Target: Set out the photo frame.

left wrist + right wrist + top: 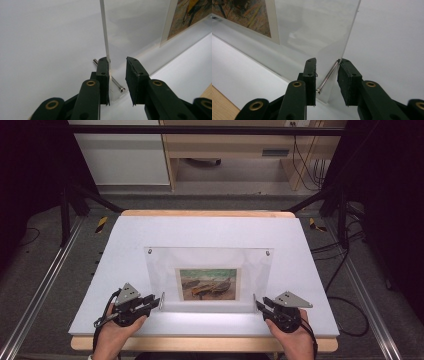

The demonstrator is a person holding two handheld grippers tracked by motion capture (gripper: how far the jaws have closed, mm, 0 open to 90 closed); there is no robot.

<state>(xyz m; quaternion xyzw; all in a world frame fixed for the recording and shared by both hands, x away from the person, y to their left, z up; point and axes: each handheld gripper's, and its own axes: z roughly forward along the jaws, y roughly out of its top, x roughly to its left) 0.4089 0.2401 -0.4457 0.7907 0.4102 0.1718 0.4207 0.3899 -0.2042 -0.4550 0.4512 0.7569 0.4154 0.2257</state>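
We are looking down on a white table top [125,245] with a wooden edge, and on it a clear acrylic picture frame [210,265] is standing upright near the front, its lower edge close to our side. Inside the frame a small painting of boats [208,283] is sitting low and centred, bordered by a pale mat.

We are holding the left gripper [156,301] at the frame's lower left corner and the right gripper [260,304] at its lower right corner, one hand on each, with the grey plates facing up.

In the left gripper view we are seeing the jaws parted, straddling the frame's thin side edge [105,32]; the left-hand jaw is touching the pane while the other is standing apart from it. A small metal pin [117,85] is poking through the corner between them.

In the right gripper view the jaws are likewise spread around the pane's corner, not clamped, and a slim metal pin [328,76] is running at a slant between them, its far end just beside the right-hand jaw.
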